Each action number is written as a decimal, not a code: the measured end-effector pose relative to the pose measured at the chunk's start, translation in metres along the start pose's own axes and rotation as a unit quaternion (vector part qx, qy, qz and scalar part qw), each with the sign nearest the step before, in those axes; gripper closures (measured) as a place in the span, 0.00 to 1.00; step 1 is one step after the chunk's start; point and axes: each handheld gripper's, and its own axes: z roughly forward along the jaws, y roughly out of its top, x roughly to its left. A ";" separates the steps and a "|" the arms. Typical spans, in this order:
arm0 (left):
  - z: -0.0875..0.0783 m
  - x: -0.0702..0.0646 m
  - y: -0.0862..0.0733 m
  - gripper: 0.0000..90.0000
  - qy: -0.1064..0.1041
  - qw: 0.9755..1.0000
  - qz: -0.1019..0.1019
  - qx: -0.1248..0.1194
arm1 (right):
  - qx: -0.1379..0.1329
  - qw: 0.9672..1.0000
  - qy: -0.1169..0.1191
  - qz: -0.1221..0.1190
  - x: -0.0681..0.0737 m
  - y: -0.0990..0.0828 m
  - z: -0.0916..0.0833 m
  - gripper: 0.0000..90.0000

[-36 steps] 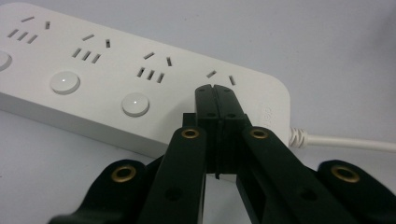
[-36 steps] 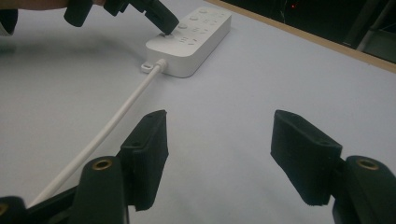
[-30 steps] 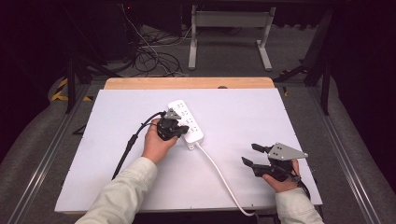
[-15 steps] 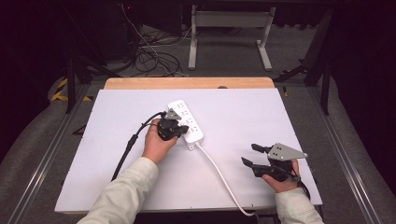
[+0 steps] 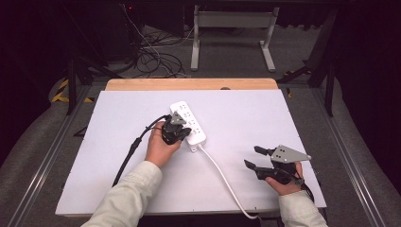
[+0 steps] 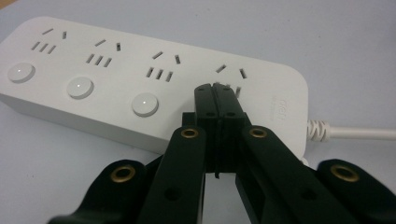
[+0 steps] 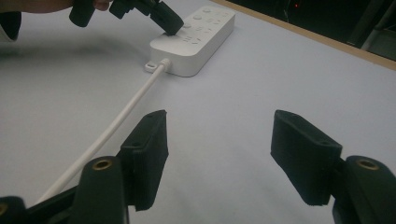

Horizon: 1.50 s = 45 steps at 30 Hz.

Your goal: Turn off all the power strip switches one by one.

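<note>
A white power strip (image 5: 188, 121) (image 6: 140, 79) (image 7: 196, 35) with several sockets and round buttons lies on the white table top. My left gripper (image 5: 178, 134) (image 6: 215, 93) is shut with nothing in it. Its joined tips rest on the strip's top where the button nearest the cable end lies, hiding that spot. In the right gripper view the left gripper (image 7: 169, 25) reaches down onto the strip from the top left. My right gripper (image 5: 252, 157) (image 7: 219, 140) stands open and empty near the table's front right, just above the surface.
The strip's white cable (image 5: 222, 177) (image 7: 112, 126) runs to the table's front edge, passing left of the right gripper. A wooden strip (image 5: 189, 84) borders the table's far edge. Cables (image 5: 151, 56) and a metal stand (image 5: 231, 28) sit on the floor beyond.
</note>
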 end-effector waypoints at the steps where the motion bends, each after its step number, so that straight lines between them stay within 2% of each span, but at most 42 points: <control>1: 0.000 -0.001 0.000 1.00 0.002 1.000 -0.002 0.001 | 0.000 1.000 0.000 0.000 0.000 0.000 0.000 0.42; 3: 0.000 -0.002 0.001 1.00 0.005 1.000 -0.004 0.001 | 0.000 1.000 0.000 0.000 0.000 0.000 0.000 0.42; 7: 0.001 -0.007 0.001 1.00 0.020 1.000 0.009 0.005 | 0.001 1.000 0.000 0.000 0.000 0.000 0.000 0.42; 16: 0.001 -0.007 0.001 1.00 0.022 1.000 -0.001 0.005 | 0.003 1.000 -0.001 0.001 0.000 0.000 0.000 0.42; 19: 0.001 -0.003 0.001 1.00 0.007 1.000 -0.013 0.002 | 0.003 1.000 0.000 0.000 0.000 0.000 0.000 0.42; 26: 0.002 -0.005 0.003 1.00 0.013 1.000 0.001 0.012 | 0.002 1.000 0.000 0.000 -0.001 -0.001 0.001 0.42; 34: 0.002 -0.005 0.004 1.00 0.011 1.000 0.002 0.013 | 0.002 1.000 -0.001 0.000 -0.001 -0.001 0.000 0.42; 35: 0.001 -0.004 0.004 1.00 0.010 1.000 0.004 0.009 | 0.003 1.000 -0.002 0.001 -0.001 -0.001 0.000 0.42; 37: -0.003 -0.003 0.005 1.00 0.014 1.000 -0.007 0.010 | 0.002 1.000 -0.002 0.003 -0.001 -0.001 0.000 0.42; 38: -0.004 -0.002 0.005 1.00 0.005 1.000 -0.016 0.006 | 0.003 1.000 -0.001 0.002 -0.002 -0.001 0.000 0.42; 41: -0.010 -0.001 0.009 1.00 0.001 1.000 -0.021 -0.015 | 0.002 1.000 -0.002 0.003 -0.002 -0.001 0.001 0.42; 44: -0.015 0.001 0.011 1.00 -0.004 1.000 -0.022 -0.021 | 0.002 1.000 -0.002 0.002 -0.002 -0.001 0.001 0.42; 45: -0.021 0.003 0.014 1.00 -0.003 0.999 -0.024 -0.030 | 0.001 1.000 -0.002 0.003 -0.002 -0.001 0.000 0.42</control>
